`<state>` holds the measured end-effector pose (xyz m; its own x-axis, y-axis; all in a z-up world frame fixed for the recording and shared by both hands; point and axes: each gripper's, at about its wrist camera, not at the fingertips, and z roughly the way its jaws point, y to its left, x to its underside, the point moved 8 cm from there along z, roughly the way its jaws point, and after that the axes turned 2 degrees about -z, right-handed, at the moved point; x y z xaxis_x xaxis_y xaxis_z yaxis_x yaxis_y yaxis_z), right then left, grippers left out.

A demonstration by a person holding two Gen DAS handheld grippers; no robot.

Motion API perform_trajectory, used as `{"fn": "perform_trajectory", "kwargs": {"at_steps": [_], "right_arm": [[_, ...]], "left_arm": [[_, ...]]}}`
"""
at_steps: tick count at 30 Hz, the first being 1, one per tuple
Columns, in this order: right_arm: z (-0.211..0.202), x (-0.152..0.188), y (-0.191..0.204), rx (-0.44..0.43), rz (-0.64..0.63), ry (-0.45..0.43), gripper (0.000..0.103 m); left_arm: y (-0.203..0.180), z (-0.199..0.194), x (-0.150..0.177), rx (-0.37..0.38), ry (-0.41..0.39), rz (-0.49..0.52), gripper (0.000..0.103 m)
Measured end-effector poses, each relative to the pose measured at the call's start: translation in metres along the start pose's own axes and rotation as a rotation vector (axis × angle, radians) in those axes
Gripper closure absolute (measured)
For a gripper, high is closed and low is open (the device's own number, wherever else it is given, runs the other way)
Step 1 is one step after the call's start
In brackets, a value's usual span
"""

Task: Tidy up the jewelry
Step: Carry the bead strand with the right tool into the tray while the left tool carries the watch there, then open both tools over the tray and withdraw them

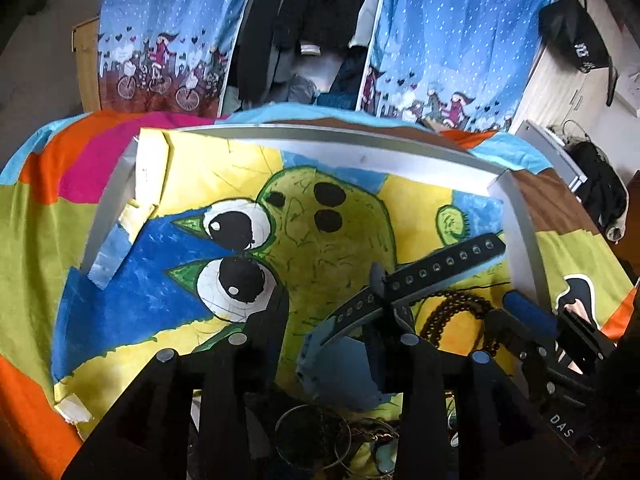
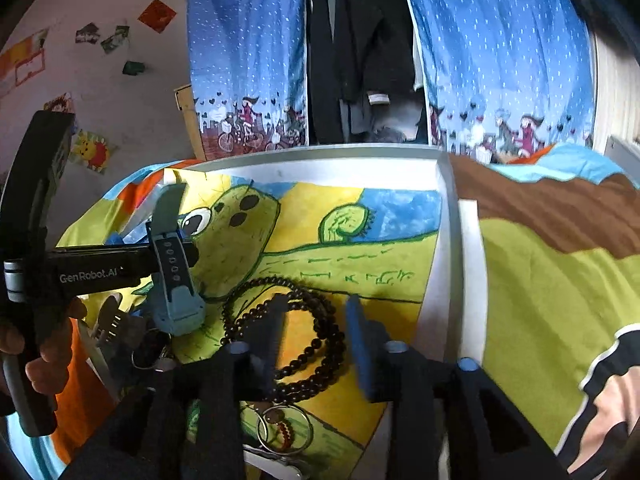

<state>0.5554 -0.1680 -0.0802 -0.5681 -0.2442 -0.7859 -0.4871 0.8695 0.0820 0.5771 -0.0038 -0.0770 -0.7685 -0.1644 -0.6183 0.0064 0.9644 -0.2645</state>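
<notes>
A white tray [image 1: 320, 136] [image 2: 320, 160] lined with a painted yellow-green paper lies on a colourful sheet. A blue watch [image 1: 340, 360] [image 2: 176, 304] with a dark holed strap sits between the parted fingers of my left gripper [image 1: 326, 300] [image 2: 152, 284]; the strap crosses its right finger and the pads do not visibly press it. A dark bead bracelet [image 2: 320, 320] [image 1: 452, 308] lies coiled on the paper. My right gripper [image 2: 316, 312] [image 1: 512, 320] stands open over the bracelet, its left finger inside the loop. Thin metal hoops [image 2: 284, 428] [image 1: 312, 436] with small red beads lie nearer.
A gold chain [image 1: 376, 432] lies by the hoops near the tray's front. The multicoloured sheet [image 2: 540, 300] spreads around the tray. Blue patterned curtains [image 2: 500, 60] and dark hanging clothes [image 2: 360, 40] stand behind. A person's hand [image 2: 40, 352] grips the left gripper's handle.
</notes>
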Motion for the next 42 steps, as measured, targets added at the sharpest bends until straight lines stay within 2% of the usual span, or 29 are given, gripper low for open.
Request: {"fn": "perform_trajectory", "kwargs": {"at_steps": [5,7,14,18,23,33,37,42], "right_arm": [[-0.012,-0.003,-0.002,0.01,-0.003,-0.031,0.057],[-0.016,-0.003,-0.004,0.02,-0.003,-0.041,0.047],[-0.029,-0.003,-0.012,0.054,0.0,-0.057,0.039],[-0.032,-0.003,-0.017,0.068,0.002,-0.057,0.036],[-0.036,-0.002,-0.021,0.081,0.001,-0.059,0.034],[-0.044,-0.005,-0.027,0.1,0.004,-0.067,0.032],[-0.047,-0.005,-0.027,0.1,0.004,-0.068,0.031],[-0.049,-0.005,-0.026,0.1,0.002,-0.069,0.029]], "left_arm": [[-0.002,-0.01,0.005,-0.004,-0.02,-0.014,0.065],[-0.002,-0.014,0.006,-0.003,-0.029,-0.019,0.062],[-0.01,-0.015,0.011,0.004,-0.003,-0.004,0.054],[-0.016,-0.012,0.017,0.013,0.036,0.006,0.035],[-0.018,-0.012,0.023,0.012,0.069,0.033,0.033],[-0.021,-0.01,0.032,0.027,0.191,0.097,0.027],[-0.025,-0.011,0.037,0.023,0.207,0.134,0.026],[-0.027,-0.014,0.038,0.06,0.227,0.115,0.026]]}}
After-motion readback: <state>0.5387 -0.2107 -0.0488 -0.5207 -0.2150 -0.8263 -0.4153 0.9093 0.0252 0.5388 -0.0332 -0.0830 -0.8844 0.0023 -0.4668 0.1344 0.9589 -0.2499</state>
